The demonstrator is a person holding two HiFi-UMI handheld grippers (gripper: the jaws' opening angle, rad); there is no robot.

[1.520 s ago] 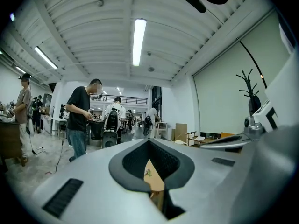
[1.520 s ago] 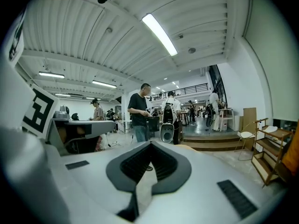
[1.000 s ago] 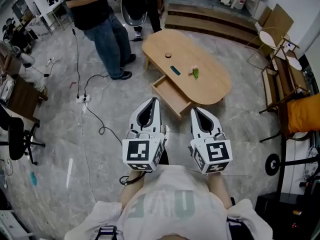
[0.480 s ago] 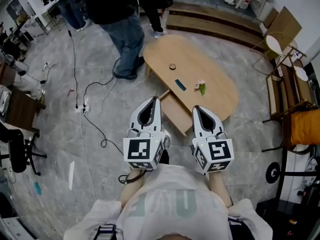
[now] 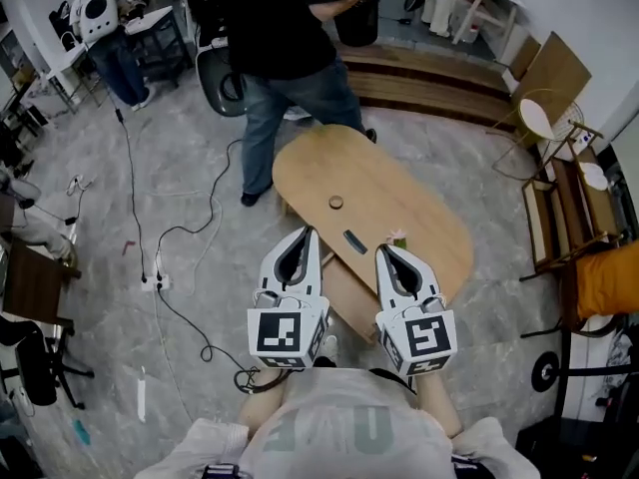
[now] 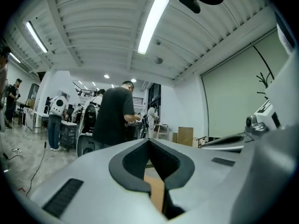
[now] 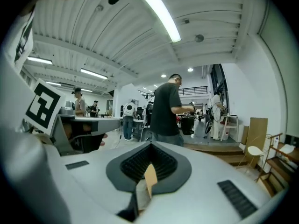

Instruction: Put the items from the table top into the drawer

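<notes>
Oval wooden table [image 5: 424, 203], person in black top [image 5: 285, 28] at its far end, open drawer [image 5: 347, 297] under its near edge, left gripper [image 5: 311, 232] and right gripper [image 5: 383, 250] side by side, both jaws together and empty, 3 items on the tabletop: dark bar [image 5: 354, 241], round disc [image 5: 336, 203], green-pink bit [image 5: 396, 236].

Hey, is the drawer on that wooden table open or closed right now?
Open. In the head view the drawer sticks out past the near edge of the table; what it holds cannot be told.

Grey marbled floor [image 5: 90, 238], wooden steps [image 5: 439, 78], ceiling strip light [image 6: 152, 24]
</notes>
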